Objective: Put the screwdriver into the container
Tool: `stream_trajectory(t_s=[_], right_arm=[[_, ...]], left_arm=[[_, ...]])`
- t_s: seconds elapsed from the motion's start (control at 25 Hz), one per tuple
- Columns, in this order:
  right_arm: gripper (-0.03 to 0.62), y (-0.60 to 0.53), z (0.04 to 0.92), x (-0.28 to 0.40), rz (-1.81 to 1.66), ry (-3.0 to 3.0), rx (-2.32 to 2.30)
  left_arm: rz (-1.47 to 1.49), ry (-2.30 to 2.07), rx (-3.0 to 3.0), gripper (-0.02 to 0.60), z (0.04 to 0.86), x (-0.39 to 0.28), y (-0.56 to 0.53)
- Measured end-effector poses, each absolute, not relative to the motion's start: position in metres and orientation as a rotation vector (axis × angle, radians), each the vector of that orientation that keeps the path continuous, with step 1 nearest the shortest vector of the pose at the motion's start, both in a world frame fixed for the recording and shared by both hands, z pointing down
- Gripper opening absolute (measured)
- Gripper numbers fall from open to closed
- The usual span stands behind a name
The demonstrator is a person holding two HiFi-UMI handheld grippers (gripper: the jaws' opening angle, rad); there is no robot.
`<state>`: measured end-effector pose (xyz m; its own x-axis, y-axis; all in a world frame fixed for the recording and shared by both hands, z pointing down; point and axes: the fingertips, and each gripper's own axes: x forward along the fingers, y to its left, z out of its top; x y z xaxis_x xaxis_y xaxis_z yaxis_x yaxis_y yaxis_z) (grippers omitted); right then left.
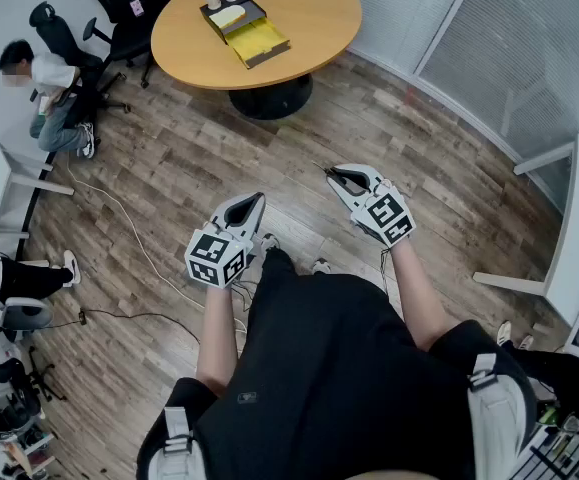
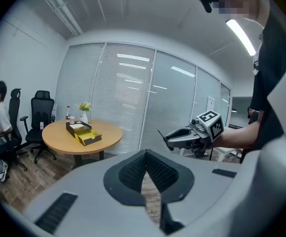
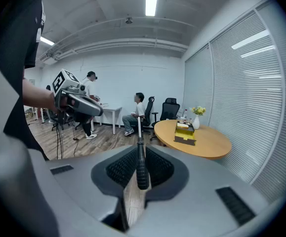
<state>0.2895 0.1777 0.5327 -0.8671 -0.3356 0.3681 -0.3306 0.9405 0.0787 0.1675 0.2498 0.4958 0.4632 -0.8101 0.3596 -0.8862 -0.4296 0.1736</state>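
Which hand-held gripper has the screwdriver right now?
The right hand-held gripper: the screwdriver is clamped between its jaws, shaft pointing forward. The left hand-held gripper has its jaws together on nothing.

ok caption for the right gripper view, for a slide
Right gripper shut on the screwdriver, with the container on the round table ahead.

the screwdriver [image 3: 141, 168], with a black handle and a thin metal shaft pointing forward, is clamped upright between the right gripper's [image 1: 347, 180] jaws. the container [image 1: 246, 28], a dark open box with a yellow inside, lies far off on the round table [image 1: 314, 23].
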Motion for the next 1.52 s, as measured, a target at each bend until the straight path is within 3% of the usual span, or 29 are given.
stream_trajectory(t_s=[0.84,1.52], right_arm=[[0.044,0.157,0.535,0.248,0.002,-2.66,0.546],[0.044,0.124,0.535,0.177,0.022,-2.628,0.595]], left_arm=[[0.311,-1.349,2.399,0.005,0.503,0.127,0.222],[0.3,-1.274,2.432,0.005,0.506,0.055,0.182]])
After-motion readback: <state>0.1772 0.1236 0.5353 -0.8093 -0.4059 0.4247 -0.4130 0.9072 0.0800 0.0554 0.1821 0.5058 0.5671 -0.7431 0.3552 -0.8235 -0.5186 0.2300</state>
